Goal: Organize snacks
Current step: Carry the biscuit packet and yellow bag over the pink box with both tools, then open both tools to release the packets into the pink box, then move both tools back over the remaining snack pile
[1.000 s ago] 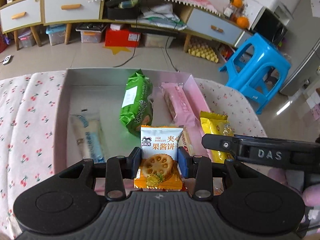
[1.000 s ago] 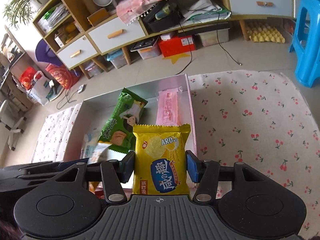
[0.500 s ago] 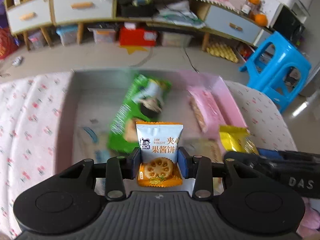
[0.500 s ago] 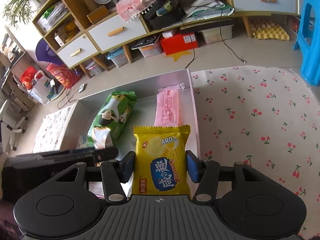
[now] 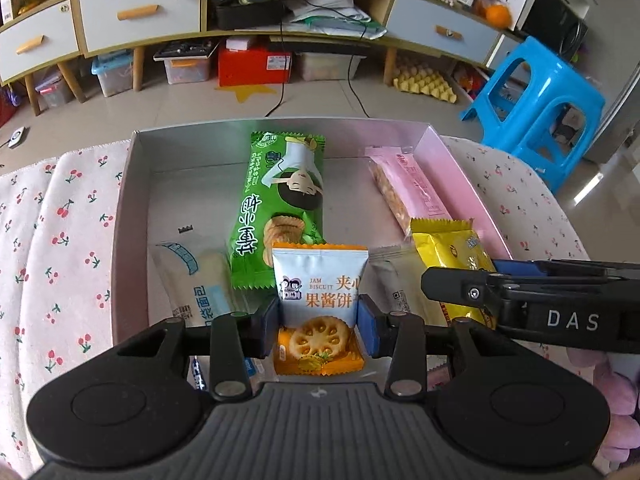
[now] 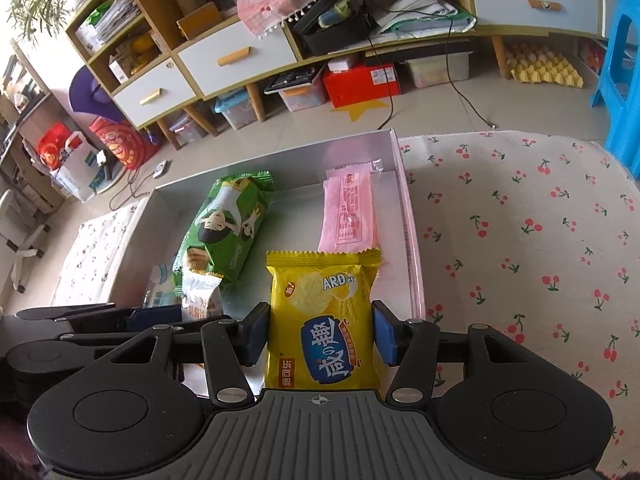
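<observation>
Left gripper [image 5: 318,330] pinches the jam biscuit packet [image 5: 319,292]; right gripper [image 6: 320,334] pinches the yellow cracker packet [image 6: 323,320]. Both hang over the near end of the box [image 5: 132,184]. Risk: crowded near end, so a drop could land on the green packet [image 5: 280,208] or white packets. Only the left view shows the beige packet [image 5: 390,280]; the right view shows the pink packet's [image 6: 349,210] label.
</observation>
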A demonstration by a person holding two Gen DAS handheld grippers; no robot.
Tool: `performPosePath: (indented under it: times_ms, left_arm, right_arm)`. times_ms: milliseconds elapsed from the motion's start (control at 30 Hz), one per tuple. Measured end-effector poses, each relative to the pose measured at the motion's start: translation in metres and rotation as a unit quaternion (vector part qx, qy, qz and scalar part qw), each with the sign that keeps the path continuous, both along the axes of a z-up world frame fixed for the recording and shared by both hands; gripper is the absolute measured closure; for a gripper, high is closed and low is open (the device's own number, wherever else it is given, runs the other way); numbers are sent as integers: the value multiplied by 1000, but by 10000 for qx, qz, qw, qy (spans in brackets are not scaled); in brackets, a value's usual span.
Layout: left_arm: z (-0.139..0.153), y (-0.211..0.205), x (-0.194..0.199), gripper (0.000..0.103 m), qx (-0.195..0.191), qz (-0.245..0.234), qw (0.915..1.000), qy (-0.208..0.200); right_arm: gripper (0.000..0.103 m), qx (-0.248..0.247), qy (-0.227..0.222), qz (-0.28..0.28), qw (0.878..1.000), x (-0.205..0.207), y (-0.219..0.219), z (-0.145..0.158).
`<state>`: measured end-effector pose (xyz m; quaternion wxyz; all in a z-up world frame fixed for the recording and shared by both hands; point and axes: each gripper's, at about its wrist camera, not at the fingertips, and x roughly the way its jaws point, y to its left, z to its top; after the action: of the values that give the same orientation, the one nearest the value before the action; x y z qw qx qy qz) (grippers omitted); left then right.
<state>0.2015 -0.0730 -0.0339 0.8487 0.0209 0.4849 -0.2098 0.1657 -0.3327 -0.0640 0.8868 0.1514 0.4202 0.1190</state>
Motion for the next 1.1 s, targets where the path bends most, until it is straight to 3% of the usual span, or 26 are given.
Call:
performPosePath:
  times_ms: [133,367,533,567,600,767,1100]
  left_arm:
    - [1,-1,1,61,-22,14,10000,-49]
    - [14,4,-8,42,-77,19,9997,-213]
    - [26,13,-21,30,-167,63,9993,-322]
    - [29,16,-25,26,-174,78,9992,-359]
    - [32,18,-29,23,-162,98,9990,-408]
    - [42,30,-57,7,10,280,9974,-663]
    - [45,55,-97,3,532,554,9948,-663]
  right_arm:
    - [44,85,-35,-81,9999,-1,-5,4]
    - [35,196,-158,-158,9996,-11,-15,18]
    - [35,192,-166,-197,9995,-24,-18,29]
    - [30,177,-146,-187,9996,-27,-17,30]
    - [26,145,-127,-183,9996,-31,-16,32]
    - [22,-75,-114,-111,9998,-53,-7,42]
    - [16,-271,-88,129,9995,-100,23,54]
